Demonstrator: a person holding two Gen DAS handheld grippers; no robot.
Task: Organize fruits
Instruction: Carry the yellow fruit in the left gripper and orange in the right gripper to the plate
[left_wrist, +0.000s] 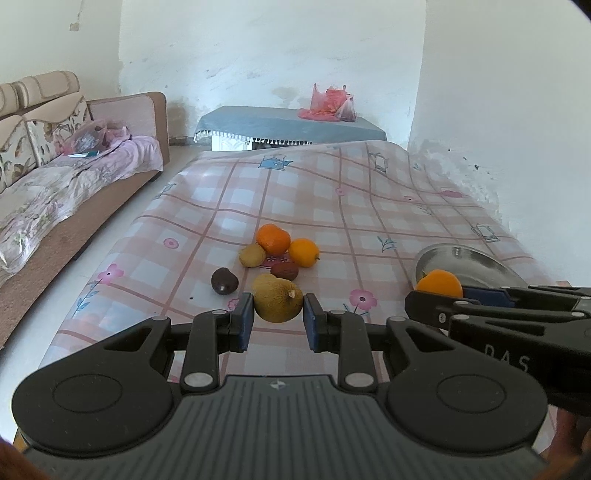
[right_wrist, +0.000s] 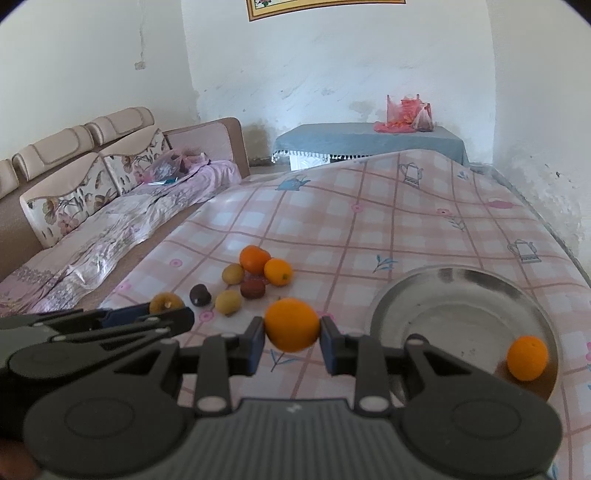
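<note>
A brownish-yellow fruit (left_wrist: 277, 298), possibly a kiwi, was clamped between the nearly closed jaws of the left gripper (left_wrist: 279, 317), lifted clear of the checked tablecloth (left_wrist: 332, 192). An orange (right_wrist: 291, 325) was pinched in the same way by the right gripper (right_wrist: 292, 341), held just left of the metal bowl (right_wrist: 436, 295). A second orange (right_wrist: 527, 357) was seen lying inside that bowl, near its right rim. The remaining fruits (right_wrist: 255, 277) were left in a loose cluster on the cloth beyond both grippers: two oranges, two yellowish pieces, a red one and a dark purple one
</note>
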